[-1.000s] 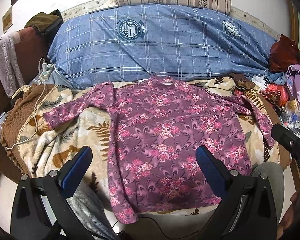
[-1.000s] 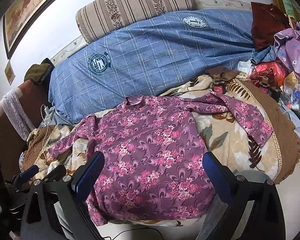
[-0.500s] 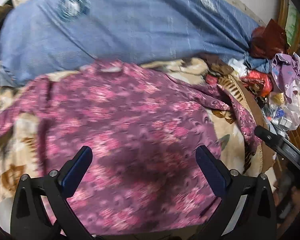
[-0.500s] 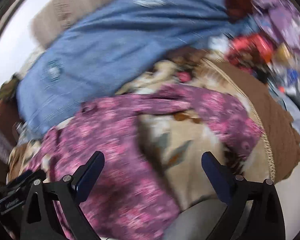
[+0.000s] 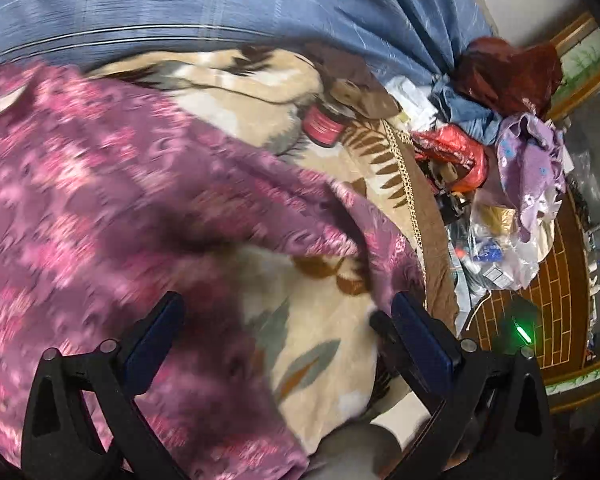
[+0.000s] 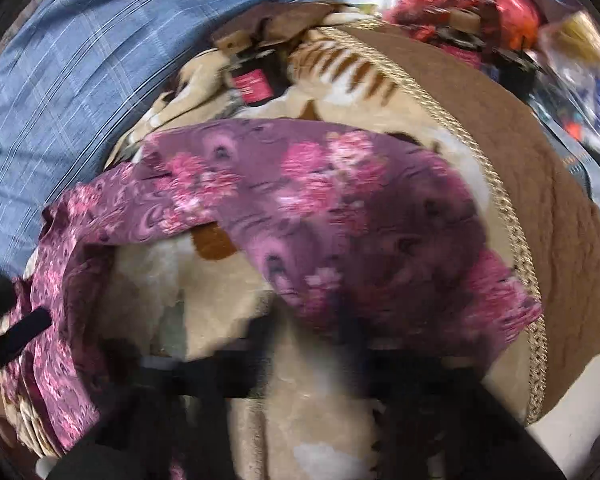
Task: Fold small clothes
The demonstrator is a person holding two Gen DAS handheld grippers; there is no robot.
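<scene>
The purple floral top [image 5: 100, 208] lies flat on the leaf-print blanket [image 5: 300, 340], sleeve [image 6: 340, 216] outstretched for folding. The left gripper [image 5: 284, 340] hangs wide open, empty, above it. The right gripper's [image 6: 312, 360] blurred jaws seem shut near the cuff.

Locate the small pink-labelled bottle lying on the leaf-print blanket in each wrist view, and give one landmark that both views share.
Left wrist view: the pink-labelled bottle sits upper centre, just right of the middle, on the leaf-print blanket.
Right wrist view: the bottle lies upper centre, left of the middle, above the purple floral sleeve.
Shared landmark: the blanket's gold braided trim runs just to the right of the bottle in both views.
</scene>
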